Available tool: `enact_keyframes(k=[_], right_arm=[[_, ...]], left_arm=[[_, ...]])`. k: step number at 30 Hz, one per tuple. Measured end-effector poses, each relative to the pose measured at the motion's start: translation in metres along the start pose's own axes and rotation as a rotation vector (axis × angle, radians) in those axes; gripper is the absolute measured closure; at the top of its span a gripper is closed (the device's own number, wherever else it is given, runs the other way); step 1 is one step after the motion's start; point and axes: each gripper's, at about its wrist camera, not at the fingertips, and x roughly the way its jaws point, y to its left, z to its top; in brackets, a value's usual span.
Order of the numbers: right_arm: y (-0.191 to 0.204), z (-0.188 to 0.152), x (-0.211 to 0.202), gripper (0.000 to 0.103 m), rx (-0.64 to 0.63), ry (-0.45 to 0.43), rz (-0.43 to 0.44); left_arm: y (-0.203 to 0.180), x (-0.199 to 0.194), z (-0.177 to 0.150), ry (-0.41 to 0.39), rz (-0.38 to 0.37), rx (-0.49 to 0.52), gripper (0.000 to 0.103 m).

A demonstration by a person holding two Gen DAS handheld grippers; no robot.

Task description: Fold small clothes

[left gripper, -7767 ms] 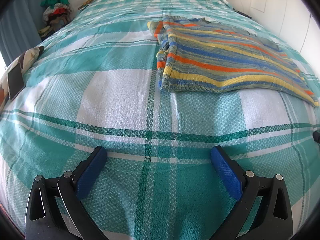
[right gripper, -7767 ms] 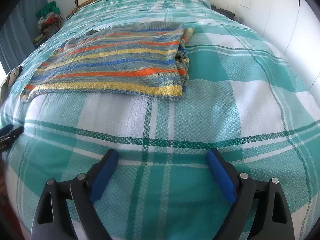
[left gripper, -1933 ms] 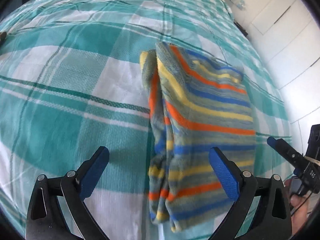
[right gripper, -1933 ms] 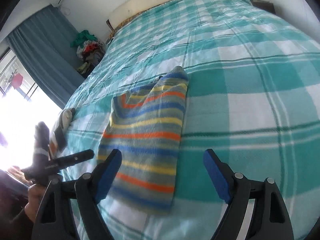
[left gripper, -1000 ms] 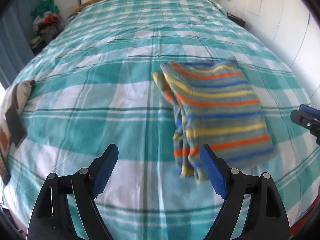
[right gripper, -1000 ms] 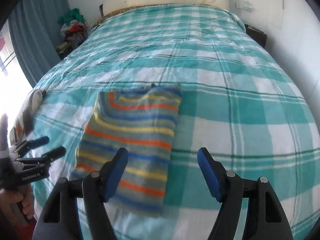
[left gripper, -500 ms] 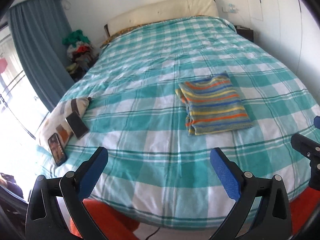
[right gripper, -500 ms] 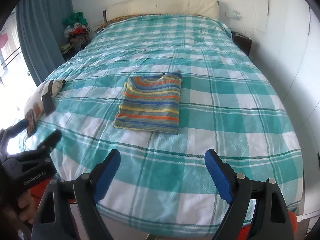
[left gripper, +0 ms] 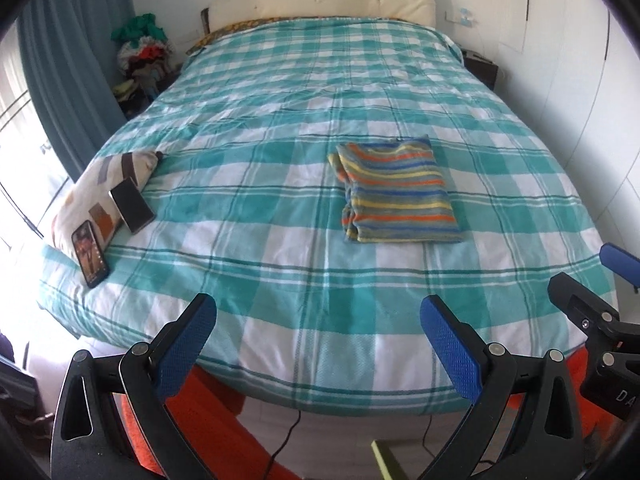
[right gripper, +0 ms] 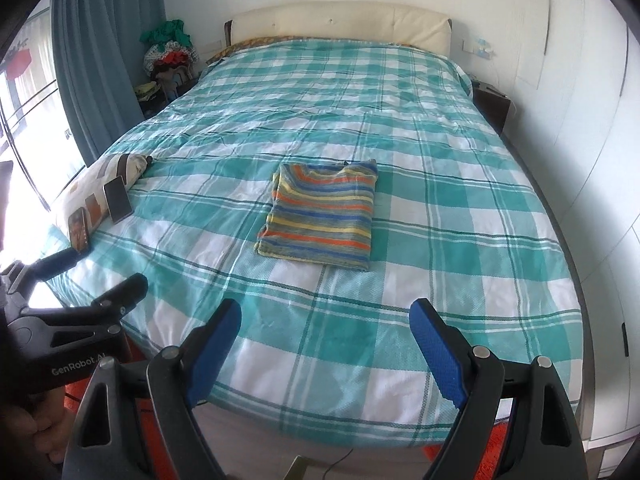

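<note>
A striped knit garment (left gripper: 396, 194) in orange, blue, yellow and grey lies folded into a flat rectangle on the teal checked bed (left gripper: 280, 168). It also shows in the right wrist view (right gripper: 322, 216) near the bed's middle. My left gripper (left gripper: 318, 320) is open and empty, held back beyond the foot of the bed. My right gripper (right gripper: 326, 322) is open and empty, also well short of the garment. Each gripper shows at the edge of the other's view.
A patterned pillow (left gripper: 100, 184) with two phones (left gripper: 132, 206) leaning on it lies at the bed's left edge. A pile of clothes (left gripper: 144, 52) sits by the curtain. A nightstand (left gripper: 480, 68) stands at the right by the white wall. An orange rug (left gripper: 208, 404) covers the floor.
Both grippers have pulled back from the folded garment to beyond the foot of the bed. The garment lies still, folded smaller than several seconds ago.
</note>
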Motion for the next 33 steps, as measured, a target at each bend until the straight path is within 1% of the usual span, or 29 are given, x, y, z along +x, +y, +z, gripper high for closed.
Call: enact_keyframes(k=[4, 10, 13, 17, 21, 29, 33], right_arm=[[0.003, 0.0, -0.008, 0.017, -0.009, -0.006, -0.014], [0.005, -0.001, -0.019, 0.017, -0.007, -0.011, -0.023], [0.003, -0.003, -0.027, 0.017, -0.002, -0.016, -0.031], [0.0, -0.006, -0.035, 0.017, 0.001, -0.013, -0.057], [-0.002, -0.005, -0.038, 0.017, -0.004, -0.023, -0.091], [-0.007, -0.005, -0.036, 0.017, 0.006, -0.019, -0.113], [-0.008, -0.005, -0.036, 0.017, 0.005, -0.02, -0.118]], left_arm=[[-0.002, -0.001, -0.003, 0.025, -0.015, -0.002, 0.001], [-0.002, -0.016, -0.009, 0.018, -0.042, -0.002, 0.001], [-0.002, -0.024, -0.012, 0.011, -0.031, 0.016, 0.001], [-0.002, -0.034, -0.012, -0.007, -0.034, 0.019, 0.001], [-0.008, -0.036, -0.01, -0.024, -0.007, 0.033, 0.001], [-0.011, -0.031, -0.006, -0.023, 0.049, 0.027, 0.0], [-0.009, -0.029, -0.003, -0.006, 0.038, 0.021, 0.0]])
